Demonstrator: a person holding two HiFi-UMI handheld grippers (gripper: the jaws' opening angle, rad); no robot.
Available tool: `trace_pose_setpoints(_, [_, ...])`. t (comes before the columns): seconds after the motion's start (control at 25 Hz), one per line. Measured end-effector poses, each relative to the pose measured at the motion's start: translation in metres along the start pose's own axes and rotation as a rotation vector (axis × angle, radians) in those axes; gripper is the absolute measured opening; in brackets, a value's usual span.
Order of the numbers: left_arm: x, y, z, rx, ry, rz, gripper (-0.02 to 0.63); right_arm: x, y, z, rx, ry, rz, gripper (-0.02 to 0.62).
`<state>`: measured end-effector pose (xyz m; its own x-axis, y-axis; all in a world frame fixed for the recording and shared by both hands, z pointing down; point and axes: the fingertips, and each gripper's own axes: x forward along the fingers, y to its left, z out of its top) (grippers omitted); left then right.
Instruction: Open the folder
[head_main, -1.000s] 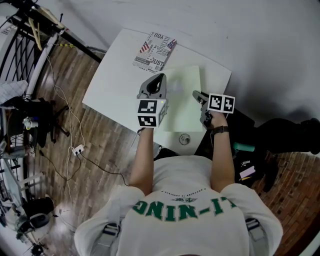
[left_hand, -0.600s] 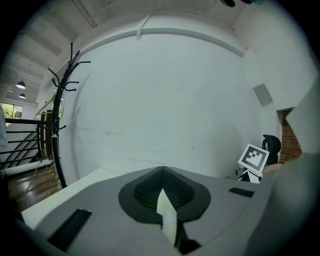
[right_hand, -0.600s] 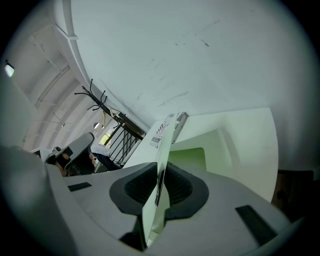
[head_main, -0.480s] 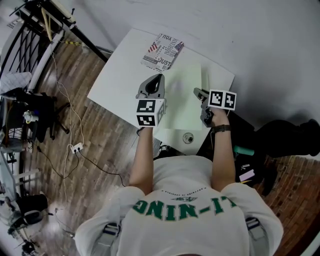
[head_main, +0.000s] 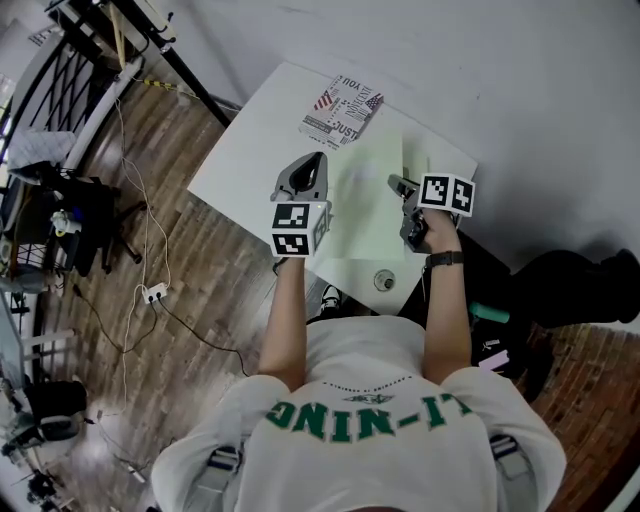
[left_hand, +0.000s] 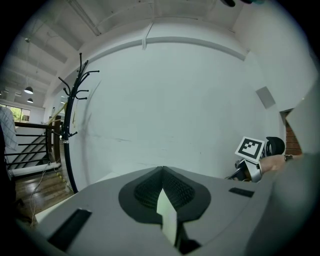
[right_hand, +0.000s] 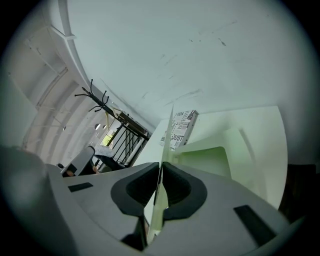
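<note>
A pale green paper folder (head_main: 365, 215) is being seen lying on the near right part of a white rectangular table (head_main: 250, 150), with its near end reaching almost to the table's near edge. The left gripper (head_main: 318, 160) is being held at the folder's left side and the right gripper (head_main: 395, 186) at its right side. In the left gripper view the jaws are being pressed together on a thin pale green sheet that is seen edge-on; which leaf of the folder it is cannot be told. In the right gripper view the jaws have just been closing and are being clamped on a thin pale green leaf, also seen edge-on. This leaf is being held up from the rest of the folder, and an inner face with a pocket is being exposed to its right. In the head view the lifted leaf can hardly be made out, because the grippers' grey bodies and marker cubes are covering the folder's side edges and both hands.

A flat box printed with black-and-white lettering and a flag pattern (head_main: 345, 108) is lying at the table's far edge, just beyond the folder; whether the two are touching cannot be told. A small round grey thing (head_main: 384, 281) is sitting by the table's near corner, too small to be identified. A black coat stand (left_hand: 75, 100) is being shown against the white wall in the left gripper view, its foot cut off by the gripper's body
</note>
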<state>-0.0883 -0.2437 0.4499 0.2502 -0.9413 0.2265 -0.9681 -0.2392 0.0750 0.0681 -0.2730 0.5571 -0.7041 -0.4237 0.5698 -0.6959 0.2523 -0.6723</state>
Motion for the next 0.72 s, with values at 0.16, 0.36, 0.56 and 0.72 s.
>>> trace_pose_setpoints(0.16, [-0.011,0.015,0.000,-0.012,-0.005,0.026,0.014,0.006,0.023,0.000,-0.023,0.008,0.023,0.034])
trace_pose_setpoints(0.36, [-0.025,0.031,0.002,-0.036,-0.023,0.044,0.014,0.017,0.047,-0.002,-0.042,0.013,0.024,0.032])
trace_pose_setpoints(0.56, [-0.039,0.051,0.000,-0.035,-0.029,0.072,0.014,0.032,0.078,-0.006,-0.058,0.004,0.051,0.048])
trace_pose_setpoints(0.72, [-0.051,0.070,-0.008,-0.048,-0.022,0.096,0.014,0.048,0.102,-0.013,-0.054,0.006,0.083,0.066])
